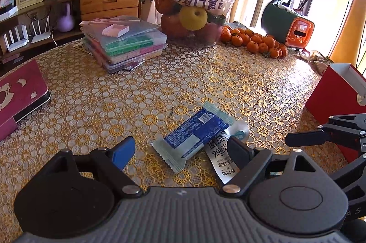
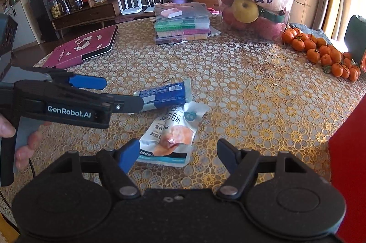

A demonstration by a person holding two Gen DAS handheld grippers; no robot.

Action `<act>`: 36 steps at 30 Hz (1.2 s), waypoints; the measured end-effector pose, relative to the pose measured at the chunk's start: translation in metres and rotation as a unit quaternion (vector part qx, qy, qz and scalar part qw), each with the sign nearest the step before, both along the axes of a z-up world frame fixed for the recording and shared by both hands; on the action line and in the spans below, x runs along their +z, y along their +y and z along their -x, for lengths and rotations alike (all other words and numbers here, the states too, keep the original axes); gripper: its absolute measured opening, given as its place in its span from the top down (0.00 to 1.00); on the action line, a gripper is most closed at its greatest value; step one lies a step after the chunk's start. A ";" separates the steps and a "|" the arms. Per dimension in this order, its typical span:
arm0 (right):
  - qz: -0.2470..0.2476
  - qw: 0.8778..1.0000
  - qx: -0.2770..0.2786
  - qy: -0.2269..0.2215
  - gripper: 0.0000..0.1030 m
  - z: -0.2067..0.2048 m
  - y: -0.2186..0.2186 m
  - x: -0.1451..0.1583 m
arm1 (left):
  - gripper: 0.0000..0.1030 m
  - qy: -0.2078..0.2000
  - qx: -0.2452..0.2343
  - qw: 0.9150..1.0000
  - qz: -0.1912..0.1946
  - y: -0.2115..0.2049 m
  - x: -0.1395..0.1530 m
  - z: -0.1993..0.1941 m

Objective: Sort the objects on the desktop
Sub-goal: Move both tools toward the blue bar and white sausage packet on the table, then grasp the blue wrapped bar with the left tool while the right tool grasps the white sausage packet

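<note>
Over the floral gold tablecloth [image 1: 160, 87], left wrist view: left gripper [image 1: 183, 149] spread, empty, above blue-and-white foil snack packet [image 1: 192, 135] overlapping white sausage pouch [image 1: 223, 165] | right wrist view: right gripper [image 2: 178, 151] spread, empty, over that pouch [image 2: 169, 137]; red box [image 2: 350, 151] at right.

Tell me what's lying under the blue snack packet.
The blue snack packet overlaps the top edge of a white sausage pouch, which rests on the table. The covered strip of pouch is hidden.
</note>
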State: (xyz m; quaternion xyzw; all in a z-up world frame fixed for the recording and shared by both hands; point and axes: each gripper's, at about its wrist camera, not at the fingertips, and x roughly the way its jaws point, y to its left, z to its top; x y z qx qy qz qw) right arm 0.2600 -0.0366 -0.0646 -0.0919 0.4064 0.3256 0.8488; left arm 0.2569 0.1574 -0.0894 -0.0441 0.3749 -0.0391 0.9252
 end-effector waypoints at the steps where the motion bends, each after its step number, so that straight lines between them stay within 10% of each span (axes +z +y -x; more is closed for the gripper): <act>1: 0.001 1.000 0.001 -0.001 0.28 -0.002 0.002 -0.002 | 0.15 0.000 -0.005 1.000 -0.001 0.000 -0.002 -0.004; 17: 0.012 1.000 -0.002 0.006 0.30 -0.025 0.019 -0.032 | 0.16 0.008 -0.071 0.997 -0.011 0.002 -0.031 -0.036; 36: -0.006 1.000 -0.004 -0.001 0.52 -0.025 0.022 -0.034 | 0.54 -0.010 -0.105 0.994 -0.020 -0.010 -0.034 -0.040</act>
